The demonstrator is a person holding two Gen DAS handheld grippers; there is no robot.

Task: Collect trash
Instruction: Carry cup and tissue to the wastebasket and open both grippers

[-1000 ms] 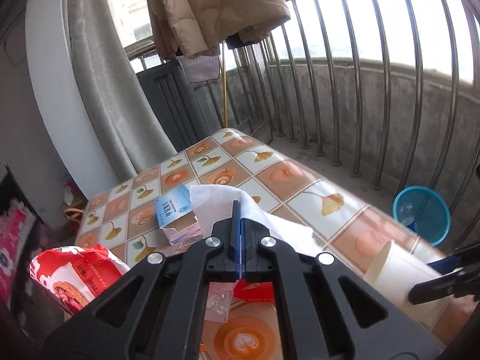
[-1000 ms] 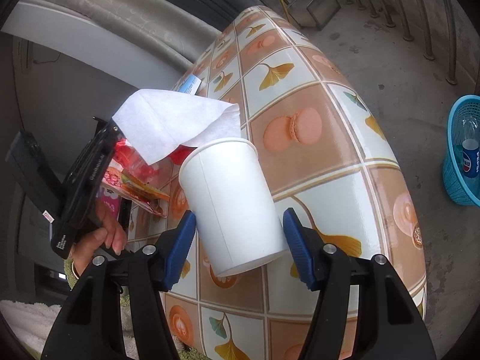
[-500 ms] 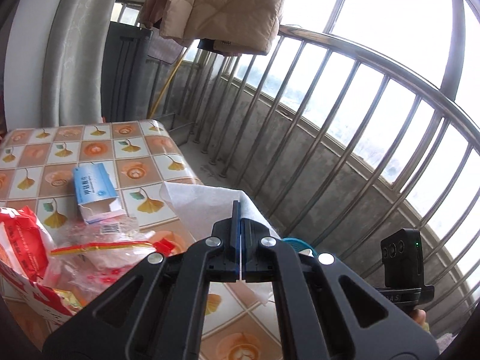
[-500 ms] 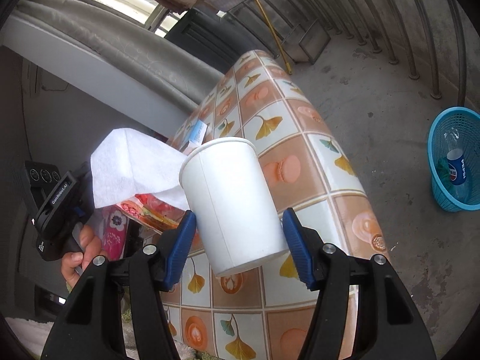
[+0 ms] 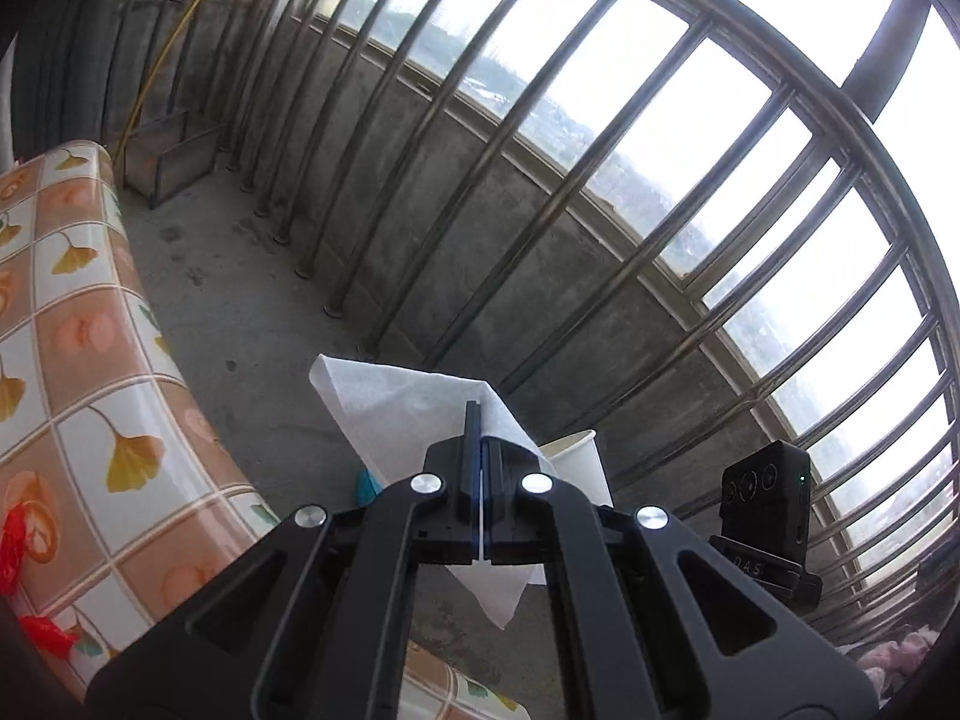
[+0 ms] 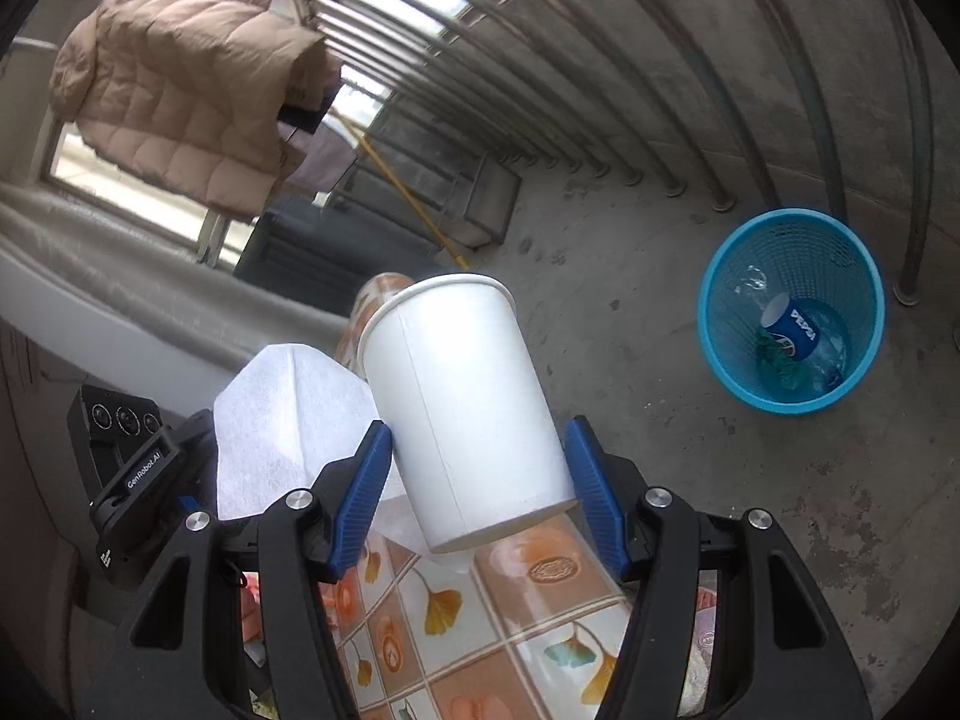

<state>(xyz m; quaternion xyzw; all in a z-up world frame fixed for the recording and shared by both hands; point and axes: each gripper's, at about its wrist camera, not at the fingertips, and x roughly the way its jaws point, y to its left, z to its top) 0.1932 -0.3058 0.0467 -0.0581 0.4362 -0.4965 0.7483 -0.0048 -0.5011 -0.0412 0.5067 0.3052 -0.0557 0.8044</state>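
The left hand-held gripper (image 5: 482,516) has its jaws pressed together on a white napkin (image 5: 414,414), which sticks up past the tips and hangs below them. The right hand-held gripper (image 6: 477,480) is clamped on a white paper cup (image 6: 462,414) — blue pads (image 6: 363,492) against both sides, cup tilted with its rim up and away.

Change vs a sec ago: both were over the tabletop (image 6: 480,618) amid the wrappers; now both have swung out past its edge, toward the balcony floor (image 6: 750,480) and railing (image 5: 600,210). In the left wrist view the tabletop sits off to the left, and concrete shows beyond the napkin. The grips look the same as before; only aim and place have shifted.

The blue basket (image 6: 720,324) stands on the floor by the railing, right of the cup and well apart from it, w/ a plastic bottle (image 6: 792,333) already inside. The puffy jacket (image 6: 180,102) hangs in the background.

So pickup looks done for these two pieces; the carry is on. Next, probably: get each one over the basket mouth, then let go — the napkin is light and may drift, so release low. Red wrappers (image 5: 15,546) remain on the tabletop, so more trips are likely.
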